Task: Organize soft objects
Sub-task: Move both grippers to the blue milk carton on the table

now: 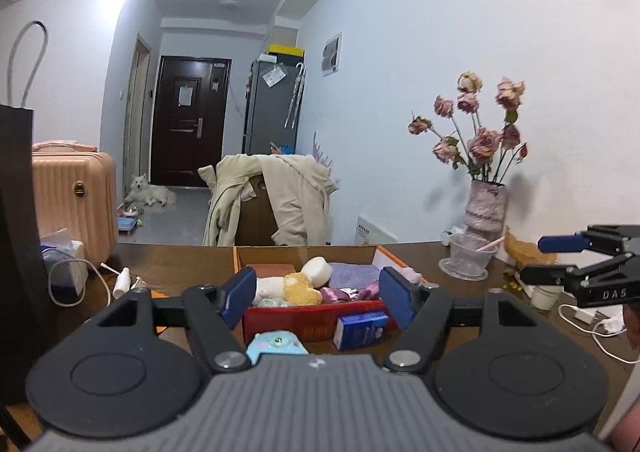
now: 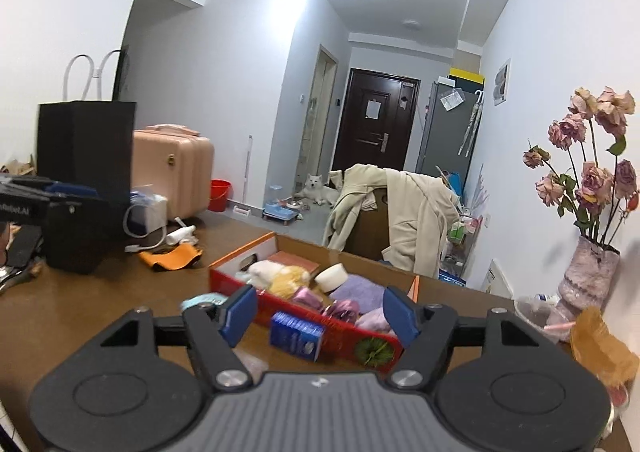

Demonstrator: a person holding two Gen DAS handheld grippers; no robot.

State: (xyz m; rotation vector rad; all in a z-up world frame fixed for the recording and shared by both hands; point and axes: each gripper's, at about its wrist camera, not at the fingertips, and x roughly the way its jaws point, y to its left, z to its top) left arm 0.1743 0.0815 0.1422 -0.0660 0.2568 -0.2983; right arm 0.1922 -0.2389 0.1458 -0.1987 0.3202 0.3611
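Both tools (image 1: pixel 318 294) (image 2: pixel 320 316) gaping, empty; box (image 2: pixel 304 322) contents partly hidden behind red wall.

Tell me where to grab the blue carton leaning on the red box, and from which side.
Grip the blue carton across its two narrow side faces, near the top edge, coming down from above and slightly from the near side. It stands tilted back against the red box wall, so its back is blocked while its top and sides look free. The right gripper, open and empty, seems nearest.
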